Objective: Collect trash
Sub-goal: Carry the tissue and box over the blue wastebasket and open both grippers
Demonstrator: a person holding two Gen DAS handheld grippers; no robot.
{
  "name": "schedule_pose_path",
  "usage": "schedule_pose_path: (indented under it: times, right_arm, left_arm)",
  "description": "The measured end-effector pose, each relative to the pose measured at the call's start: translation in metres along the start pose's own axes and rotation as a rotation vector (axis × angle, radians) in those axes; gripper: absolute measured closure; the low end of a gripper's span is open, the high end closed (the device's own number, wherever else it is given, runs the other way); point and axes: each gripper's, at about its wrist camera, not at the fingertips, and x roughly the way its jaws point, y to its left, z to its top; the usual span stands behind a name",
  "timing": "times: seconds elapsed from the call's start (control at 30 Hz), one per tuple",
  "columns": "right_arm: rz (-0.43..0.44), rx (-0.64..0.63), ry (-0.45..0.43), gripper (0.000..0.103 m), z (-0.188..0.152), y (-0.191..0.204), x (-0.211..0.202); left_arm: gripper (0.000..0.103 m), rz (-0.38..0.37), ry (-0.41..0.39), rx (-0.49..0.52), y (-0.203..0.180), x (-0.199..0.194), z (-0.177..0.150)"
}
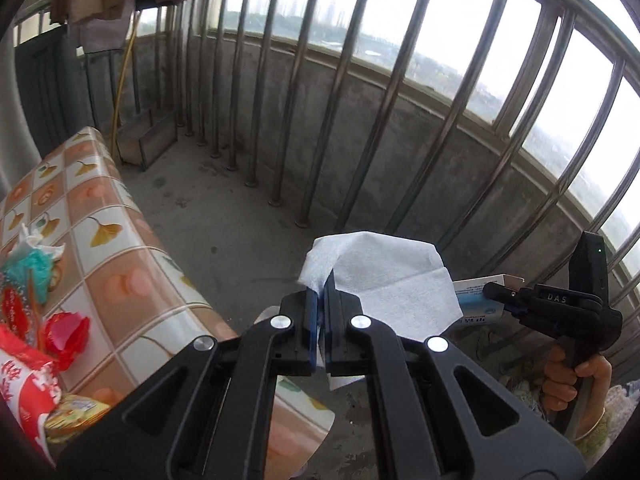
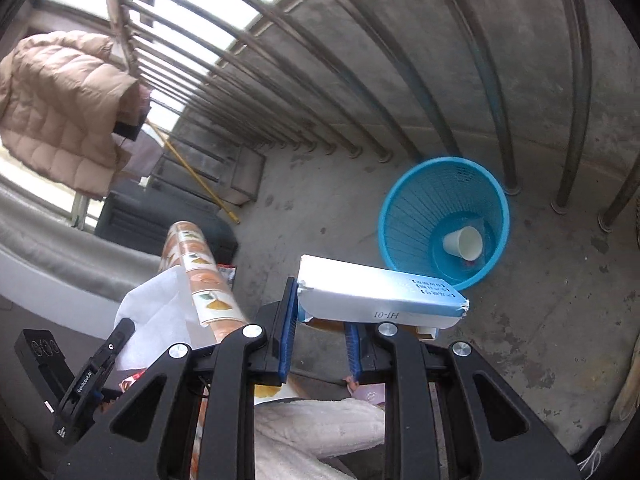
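Pinching a crumpled white paper tissue (image 1: 384,280) between its blue-padded fingers, the left gripper (image 1: 322,296) hangs over the grey concrete balcony floor (image 1: 224,216), its jaws nearly together on the sheet. At about three o'clock of it, the right gripper (image 1: 490,291) sits in a bare hand (image 1: 576,372) and clamps a flat white-and-blue cardboard box (image 2: 380,296) by its torn end. Seen from the right wrist, that box lies across the jaws, and a round blue plastic mesh wastebasket (image 2: 412,208) stands on the floor just beyond it at one o'clock, with a white paper cup (image 2: 464,243) lying on its side in the bottom. At nine o'clock of the left gripper, a table under a glossy orange-and-white checked cloth (image 1: 96,216) carries red and teal snack wrappers (image 1: 28,292). Steel railing bars (image 1: 340,92) close off the balcony.
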Motion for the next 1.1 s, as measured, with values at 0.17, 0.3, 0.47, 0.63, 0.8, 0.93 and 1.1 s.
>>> schedule_pose_path:
  times: [0.17, 0.3, 0.47, 0.63, 0.8, 0.93, 1.1]
  right_arm:
    - [-0.077, 0.092, 0.018, 0.081, 0.017, -0.048, 0.04]
    - [-0.135, 0.133, 0.03, 0.079, 0.034, -0.076, 0.074]
    - [-0.183, 0.137, 0.025, 0.068, 0.056, -0.104, 0.122]
    - [-0.336, 0.158, 0.113, 0.051, 0.064, -0.136, 0.171]
    - [-0.33, 0.14, 0.062, 0.043, 0.054, -0.134, 0.159]
    - [-0.318, 0.13, 0.019, 0.042, 0.047, -0.126, 0.14]
    - [-0.304, 0.054, -0.043, 0.035, 0.036, -0.092, 0.106]
  left_arm:
    - [0.102, 0.025, 0.139, 0.064, -0.036, 0.083, 0.01]
    - [0.102, 0.054, 0.201, 0.106, -0.056, 0.142, 0.02]
    - [0.099, 0.055, 0.256, 0.139, -0.078, 0.211, 0.03]
    - [0.066, 0.055, 0.347, 0.139, -0.083, 0.264, 0.022]
    - [0.059, 0.07, 0.31, 0.144, -0.082, 0.257, 0.023]
    - [0.058, 0.093, 0.265, 0.123, -0.075, 0.235, 0.032]
    - [0.051, 0.072, 0.177, 0.11, -0.068, 0.175, 0.045]
